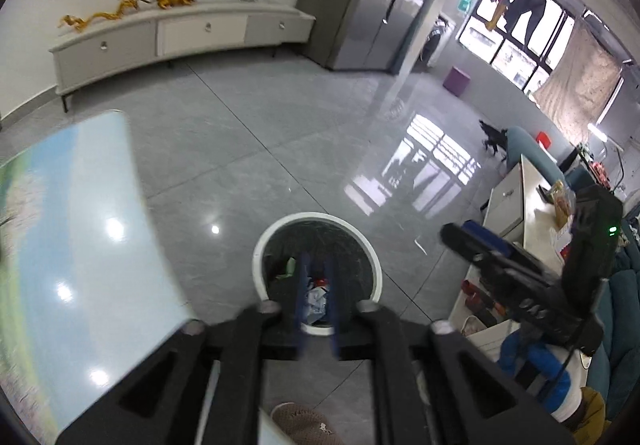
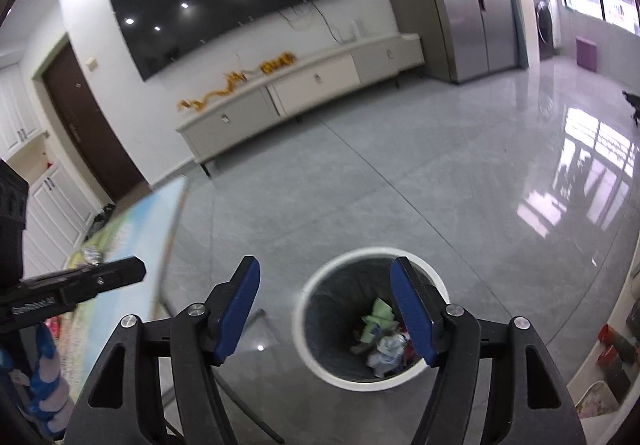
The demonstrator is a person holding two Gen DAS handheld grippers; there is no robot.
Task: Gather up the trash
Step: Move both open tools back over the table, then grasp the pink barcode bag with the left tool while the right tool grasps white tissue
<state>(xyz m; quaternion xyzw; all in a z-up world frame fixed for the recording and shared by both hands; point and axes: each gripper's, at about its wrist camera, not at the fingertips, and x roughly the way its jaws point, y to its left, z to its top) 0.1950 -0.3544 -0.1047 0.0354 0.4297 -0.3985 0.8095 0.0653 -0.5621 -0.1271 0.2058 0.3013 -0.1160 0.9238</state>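
Observation:
A round bin with a white rim [image 1: 260, 257] and a dark liner stands on the grey floor. Inside lie trash pieces: a green wrapper [image 2: 380, 309] and crumpled white paper [image 2: 386, 351]. My left gripper [image 1: 317, 263] hangs right over the bin with its blue pads a narrow gap apart; nothing is between them. My right gripper [image 2: 325, 265] stands wide open and empty above the bin's near left rim [image 2: 301, 319]. Each gripper shows at the edge of the other's view: the right gripper [image 1: 460, 237] and the left gripper [image 2: 132, 272].
A table with a landscape-printed top [image 1: 80, 245] stands just left of the bin, its dark legs [image 2: 248, 325] close by. A low white TV cabinet [image 2: 304, 93] lines the far wall. A pale side cabinet [image 1: 516, 201] is at the right. A slipper [image 1: 304, 425] lies below.

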